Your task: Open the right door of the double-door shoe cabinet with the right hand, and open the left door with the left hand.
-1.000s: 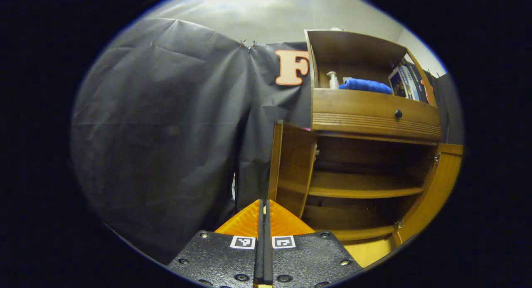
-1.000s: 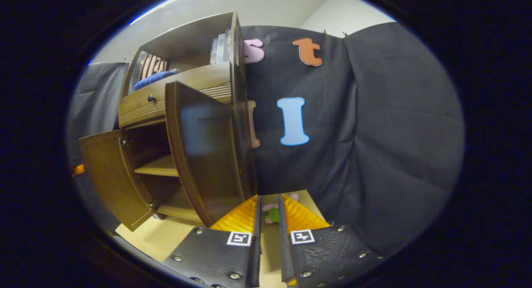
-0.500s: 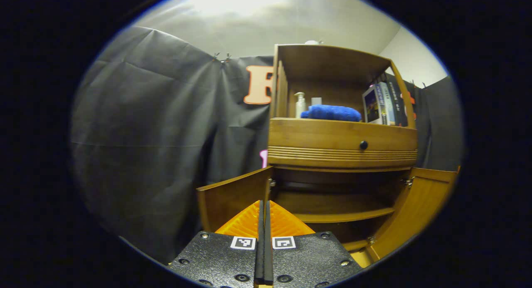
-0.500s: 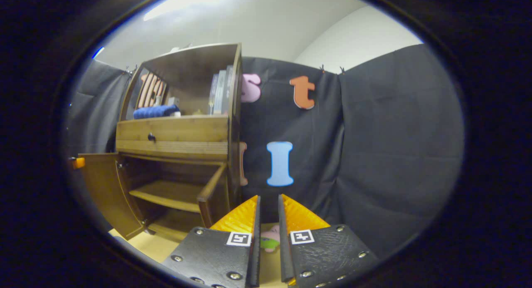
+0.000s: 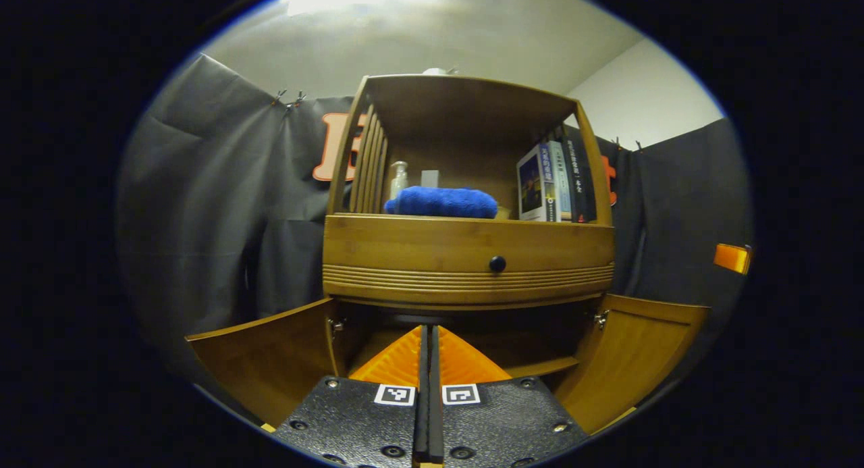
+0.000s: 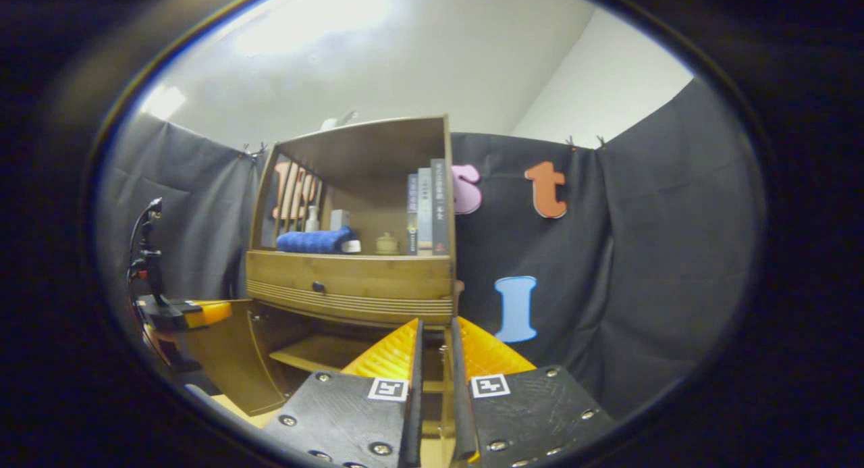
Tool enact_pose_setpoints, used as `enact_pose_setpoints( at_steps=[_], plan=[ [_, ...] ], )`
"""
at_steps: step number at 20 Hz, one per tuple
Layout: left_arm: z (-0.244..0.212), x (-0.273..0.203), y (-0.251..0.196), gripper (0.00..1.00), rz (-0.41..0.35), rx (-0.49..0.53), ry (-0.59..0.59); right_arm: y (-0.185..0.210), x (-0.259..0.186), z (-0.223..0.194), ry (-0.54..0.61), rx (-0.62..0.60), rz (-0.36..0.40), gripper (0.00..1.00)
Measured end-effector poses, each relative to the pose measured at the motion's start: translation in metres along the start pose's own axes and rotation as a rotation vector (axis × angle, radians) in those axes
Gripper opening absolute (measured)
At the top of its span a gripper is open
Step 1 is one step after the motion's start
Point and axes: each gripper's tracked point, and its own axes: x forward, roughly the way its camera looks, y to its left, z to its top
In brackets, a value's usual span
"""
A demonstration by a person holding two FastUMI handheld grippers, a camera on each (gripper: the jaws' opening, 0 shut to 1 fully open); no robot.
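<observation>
The wooden shoe cabinet [image 5: 466, 242] faces me in the left gripper view with both lower doors swung open: the left door [image 5: 263, 356] and the right door [image 5: 638, 343]. My left gripper [image 5: 428, 327] is shut, holds nothing, and points at the open lower compartment from a distance. In the right gripper view the cabinet [image 6: 351, 286] stands left of centre, with its left door [image 6: 219, 353] open. The right gripper [image 6: 435, 323] has a narrow gap between its fingers with nothing in it. A strip of the right door [image 6: 443, 387] shows between them.
The upper shelf holds a folded blue towel [image 5: 442, 202], a pump bottle [image 5: 398, 179] and books [image 5: 557, 184]. A drawer with a dark knob [image 5: 497, 263] sits above the doors. The other gripper [image 6: 179, 313] shows at the left of the right gripper view. Black cloth walls surround the cabinet.
Both grippers have drawn back from the doors and turned toward the cabinet front, which is now centred in the left gripper view. Both doors stay open.
</observation>
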Motion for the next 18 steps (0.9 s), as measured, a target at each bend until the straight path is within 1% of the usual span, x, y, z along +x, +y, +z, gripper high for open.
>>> enact_pose_setpoints(
  at_steps=[4,7,12,17,18],
  plan=[
    [-0.002,0.004,-0.036,0.0,-0.07,-0.03,0.0,0.043,0.019,-0.028,0.053,0.027,0.073,0.19],
    [-0.011,0.004,-0.048,0.01,-0.082,-0.005,0.013,0.065,0.029,-0.052,0.101,0.039,0.108,0.2],
    [-0.016,0.003,-0.067,0.01,-0.11,-0.026,0.012,0.088,0.041,-0.08,0.133,0.021,0.111,0.2],
    [-0.02,0.01,-0.077,0.01,-0.125,-0.001,0.0,0.097,0.048,-0.094,0.143,0.015,0.082,0.2],
    [-0.021,0.01,-0.079,0.19,-0.137,-0.005,-0.007,0.1,0.05,-0.095,0.142,0.02,0.084,0.21]
  ],
)
